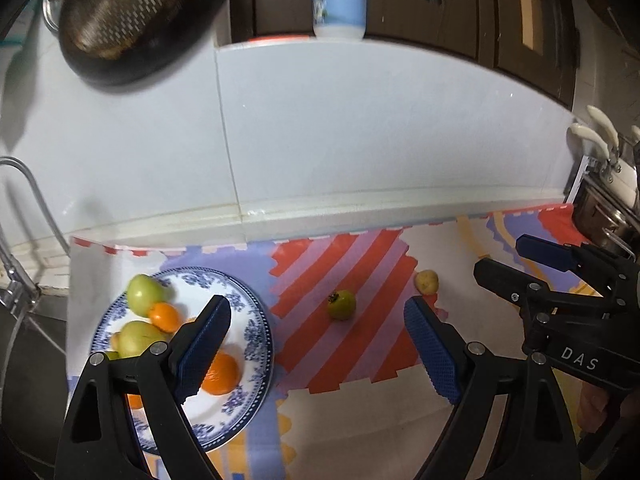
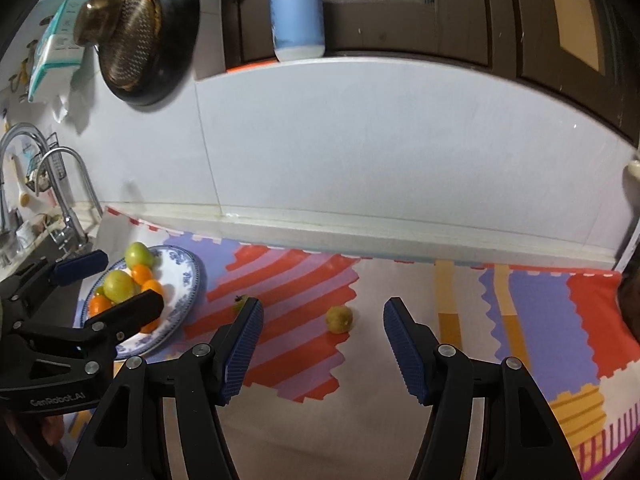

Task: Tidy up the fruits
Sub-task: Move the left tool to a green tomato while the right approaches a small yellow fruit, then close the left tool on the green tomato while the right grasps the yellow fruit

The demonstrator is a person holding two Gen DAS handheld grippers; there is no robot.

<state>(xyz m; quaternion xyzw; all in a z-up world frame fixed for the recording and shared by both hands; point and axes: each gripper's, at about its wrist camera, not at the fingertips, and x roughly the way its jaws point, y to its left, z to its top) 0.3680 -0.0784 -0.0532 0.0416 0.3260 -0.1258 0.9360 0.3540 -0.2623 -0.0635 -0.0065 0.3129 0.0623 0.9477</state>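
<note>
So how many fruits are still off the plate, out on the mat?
2. A green fruit lies on the red-striped patch just right of the plate; a small yellowish fruit sits farther right. Nothing else shows, though the grippers hide some mat.

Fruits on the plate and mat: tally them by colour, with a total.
Green, on the blue-and-white plate: 2
Green, on the mat: 1
Orange, on the plate: at least 3 clear; the left gripper hides more
Yellowish, on the mat: 1
Total: at least 7
</note>
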